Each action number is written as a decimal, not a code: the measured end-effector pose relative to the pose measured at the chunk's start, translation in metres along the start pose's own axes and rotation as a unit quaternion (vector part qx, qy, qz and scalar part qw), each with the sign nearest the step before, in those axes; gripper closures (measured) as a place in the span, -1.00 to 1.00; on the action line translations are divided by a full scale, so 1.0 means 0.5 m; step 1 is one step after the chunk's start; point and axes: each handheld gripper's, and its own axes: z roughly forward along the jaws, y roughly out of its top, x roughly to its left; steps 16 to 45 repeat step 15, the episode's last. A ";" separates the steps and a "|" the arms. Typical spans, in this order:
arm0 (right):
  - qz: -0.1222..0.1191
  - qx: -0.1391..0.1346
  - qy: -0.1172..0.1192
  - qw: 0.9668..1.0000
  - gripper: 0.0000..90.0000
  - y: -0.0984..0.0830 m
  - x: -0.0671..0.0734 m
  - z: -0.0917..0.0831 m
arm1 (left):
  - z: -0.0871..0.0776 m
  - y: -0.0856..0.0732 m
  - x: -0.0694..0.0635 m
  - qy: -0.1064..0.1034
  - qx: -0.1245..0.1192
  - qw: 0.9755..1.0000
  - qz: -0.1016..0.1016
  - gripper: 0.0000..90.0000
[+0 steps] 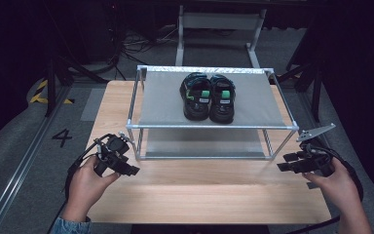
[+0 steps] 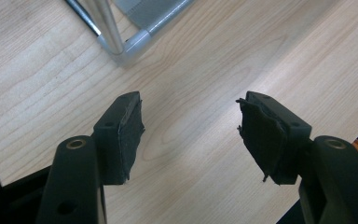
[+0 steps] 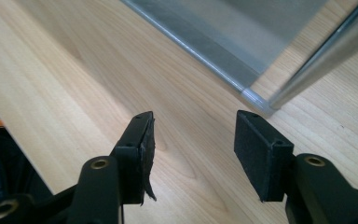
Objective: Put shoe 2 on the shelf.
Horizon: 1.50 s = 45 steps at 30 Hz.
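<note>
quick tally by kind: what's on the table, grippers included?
Shoes: 2, a left shoe and a right shoe, side by side on the rack's top shelf
Racks: 1, the rack
Grippers: 2, the left gripper and the right gripper, both open and empty over the table
Total: 5

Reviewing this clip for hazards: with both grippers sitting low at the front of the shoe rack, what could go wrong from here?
1. The right gripper, jaws open and empty, sits close to the rack's front corner post; a careless lift could knock the rack.
2. The left gripper, also open, is near the other front leg; same bump risk.
3. The sandals stand loose mid-shelf; a jolt might shift them.
</note>
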 end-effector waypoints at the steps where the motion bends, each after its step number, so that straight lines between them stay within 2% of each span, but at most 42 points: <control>1: 0.001 0.000 -0.002 1.000 0.02 -0.003 -0.002 0.004 | 0.000 -0.001 0.002 0.000 -0.001 1.000 -0.001 -0.14; 2: -0.001 -0.002 -0.015 1.000 0.02 -0.009 -0.005 0.014 | 0.000 -0.002 0.005 0.000 -0.003 1.000 -0.003 -0.14; 5: 0.006 -0.009 -0.019 1.000 0.02 -0.014 -0.012 0.022 | 0.001 -0.003 0.006 0.000 -0.003 1.000 -0.007 -0.14; 7: 0.023 -0.014 -0.023 0.999 0.02 -0.019 -0.019 0.029 | 0.002 -0.003 0.008 0.001 -0.004 1.000 -0.003 -0.14; 9: 0.037 -0.016 -0.028 0.999 0.00 -0.025 -0.024 0.037 | 0.004 -0.005 0.009 -0.003 -0.005 1.000 -0.011 -0.14; 14: 0.035 -0.019 -0.034 0.999 -0.09 -0.032 -0.027 0.038 | 0.006 -0.005 0.012 -0.002 -0.003 1.000 -0.010 -0.16; 45: 0.035 -0.019 -0.034 0.999 -0.09 -0.032 -0.027 0.038 | 0.006 -0.005 0.012 -0.002 -0.003 1.000 -0.010 -0.16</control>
